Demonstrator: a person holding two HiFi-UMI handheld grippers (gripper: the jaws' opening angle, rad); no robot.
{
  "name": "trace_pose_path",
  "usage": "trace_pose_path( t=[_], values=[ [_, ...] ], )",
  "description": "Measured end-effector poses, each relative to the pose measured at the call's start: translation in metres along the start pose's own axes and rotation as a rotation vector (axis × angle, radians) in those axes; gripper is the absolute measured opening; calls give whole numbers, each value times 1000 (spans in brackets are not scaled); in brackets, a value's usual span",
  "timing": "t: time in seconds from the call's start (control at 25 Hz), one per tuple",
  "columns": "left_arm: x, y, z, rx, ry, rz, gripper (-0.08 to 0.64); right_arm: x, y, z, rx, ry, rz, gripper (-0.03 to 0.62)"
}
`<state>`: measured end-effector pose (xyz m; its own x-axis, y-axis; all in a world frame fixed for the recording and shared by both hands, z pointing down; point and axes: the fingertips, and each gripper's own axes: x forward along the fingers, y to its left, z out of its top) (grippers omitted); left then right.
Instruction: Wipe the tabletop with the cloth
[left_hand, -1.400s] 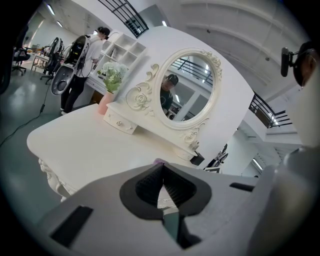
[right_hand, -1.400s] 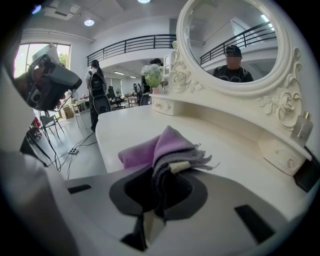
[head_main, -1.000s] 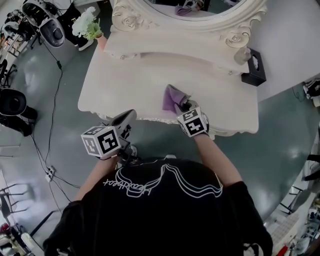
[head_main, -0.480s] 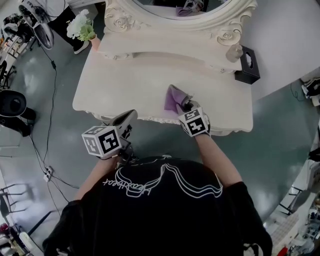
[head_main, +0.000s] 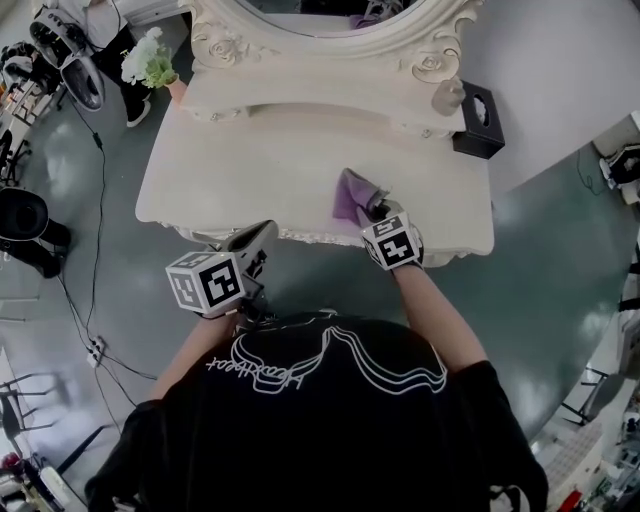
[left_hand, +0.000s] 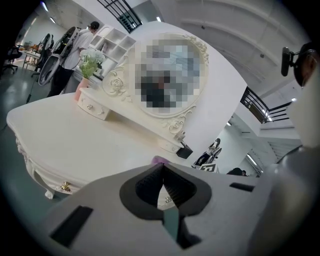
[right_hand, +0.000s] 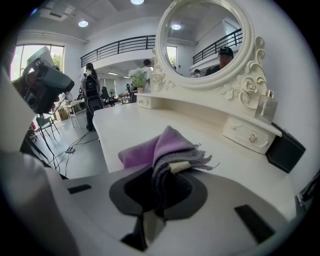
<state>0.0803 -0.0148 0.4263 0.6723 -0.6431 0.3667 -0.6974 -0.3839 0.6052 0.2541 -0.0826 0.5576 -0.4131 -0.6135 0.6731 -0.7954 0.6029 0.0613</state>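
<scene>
The purple cloth (head_main: 350, 195) lies bunched on the white vanity tabletop (head_main: 240, 170), near its front edge and right of the middle. My right gripper (head_main: 373, 211) is shut on the cloth's near end. In the right gripper view the cloth (right_hand: 159, 145) folds up out of the gripper (right_hand: 166, 172), its grey fringe pinched between the jaws. My left gripper (head_main: 262, 232) hovers at the table's front edge, left of the cloth and off the surface. In the left gripper view it (left_hand: 161, 169) is shut on nothing, and a sliver of the cloth (left_hand: 159, 160) shows beyond its tips.
An oval mirror (head_main: 330, 20) in a carved frame stands at the back above a low drawer shelf (head_main: 300, 95). A glass bottle (head_main: 447, 97) and a black box (head_main: 475, 120) sit back right, a flower vase (head_main: 150, 62) back left. Cables (head_main: 100, 200) run across the floor on the left.
The head view has shifted, so the table sits further left in the picture. The right gripper and cloth have slid slightly right along the tabletop. The left gripper holds its place.
</scene>
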Motion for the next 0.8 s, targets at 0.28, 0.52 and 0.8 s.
trace_pose_path(
  t=[0.28, 0.52, 0.8],
  values=[
    [16, -24, -15, 6, 30, -26, 5, -17, -21, -19, 11, 3, -29, 46],
    [31, -44, -22, 21, 45, -58, 5, -35, -43, -37, 38, 8, -64, 46],
    [48, -70, -33, 49, 69, -96, 5, -58, -69, -61, 74, 14, -110, 46]
  ],
)
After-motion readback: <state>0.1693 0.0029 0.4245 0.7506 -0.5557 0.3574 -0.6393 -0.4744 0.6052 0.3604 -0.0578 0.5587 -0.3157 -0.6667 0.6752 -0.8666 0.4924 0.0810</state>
